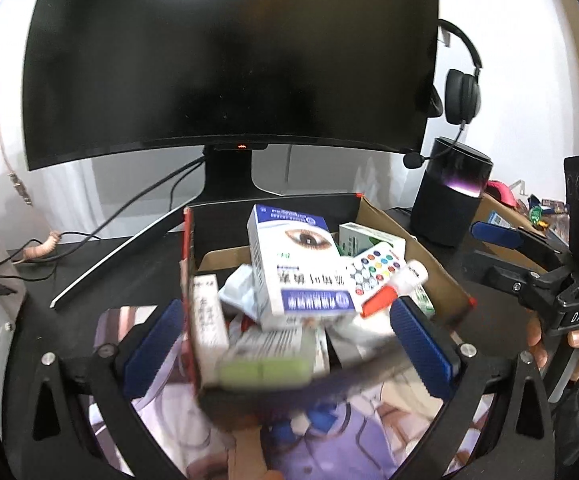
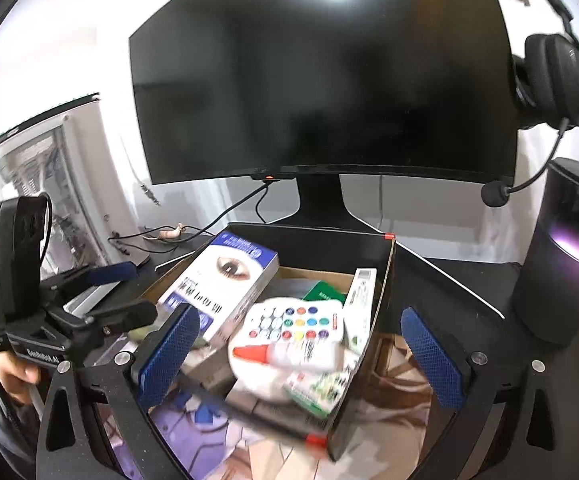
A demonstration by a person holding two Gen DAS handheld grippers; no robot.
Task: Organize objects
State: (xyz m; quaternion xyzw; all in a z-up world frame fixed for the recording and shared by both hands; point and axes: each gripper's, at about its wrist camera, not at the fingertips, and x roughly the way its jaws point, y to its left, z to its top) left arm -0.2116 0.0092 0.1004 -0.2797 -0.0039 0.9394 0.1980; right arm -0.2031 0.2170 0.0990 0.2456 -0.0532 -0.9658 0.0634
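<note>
Ahead of both your grippers, beyond everything else, stands the dark curved monitor (image 1: 229, 60), with a black cylindrical speaker (image 1: 451, 192) off to the right of your left gripper and a headset (image 1: 463, 96) hanging above it. Nearer in, directly in front of you, sits the open cardboard box (image 1: 405, 232), already heaped with small items and resting on a printed desk mat (image 1: 177, 416).

Your left gripper (image 1: 289, 346) has its blue pads spread wide; the box's near left corner sits in the gap between them, but the pads press on nothing. Your right gripper (image 2: 301, 354) is likewise spread wide, straddling the box's near right corner without gripping it. Each gripper shows at the edge of the other's view, off to the side of the box.

Inside the box, the largest piece is the white and blue eye-drop carton (image 1: 297, 264), propped up toward the far side from your left gripper. In front of it lies a white remote with coloured buttons (image 2: 297, 322), then a glue bottle with a red cap (image 2: 289, 354) lying across the pile just ahead of your right pads. Smaller cartons fill the rest.

Judging by this, the gathering step looks done or nearly so and both hands are free. Your next move calls for picking one target: either a stray item outside the box, or a firm two-sided hold on the box walls
</note>
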